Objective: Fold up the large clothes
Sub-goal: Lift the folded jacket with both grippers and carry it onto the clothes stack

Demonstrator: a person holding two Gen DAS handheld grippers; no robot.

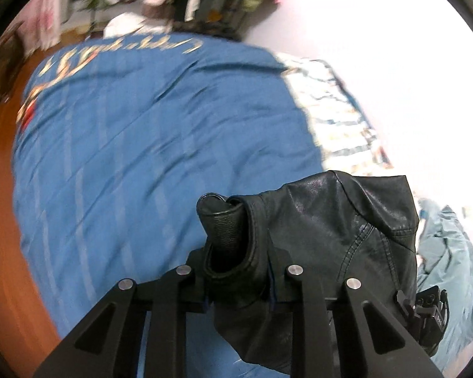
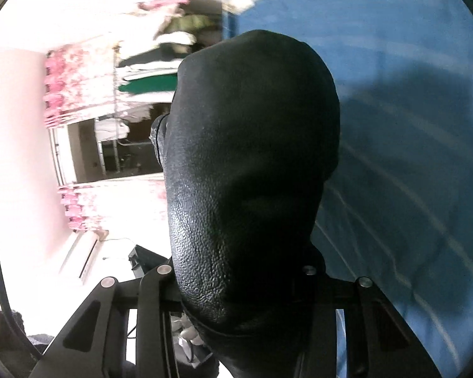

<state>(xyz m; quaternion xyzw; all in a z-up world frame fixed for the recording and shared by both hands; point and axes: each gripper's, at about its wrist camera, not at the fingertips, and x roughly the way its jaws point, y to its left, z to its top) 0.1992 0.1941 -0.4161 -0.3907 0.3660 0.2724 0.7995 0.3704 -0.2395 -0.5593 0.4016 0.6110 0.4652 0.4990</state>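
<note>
Black pebbled leather jacket (image 1: pixel 337 236); blue tonal-striped bedspread (image 1: pixel 142 141); pink floral curtains (image 2: pixel 66 88); orange-brown floor (image 1: pixel 6 236).

I can see gold script lettering along the far edge of my blue bedspread (image 1: pixel 148 119), but it's too blurred to read.

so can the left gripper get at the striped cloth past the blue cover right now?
Probably not: the left gripper is shut on the black leather jacket, which hangs between it and the striped cloth. It would have to let go first.
</note>
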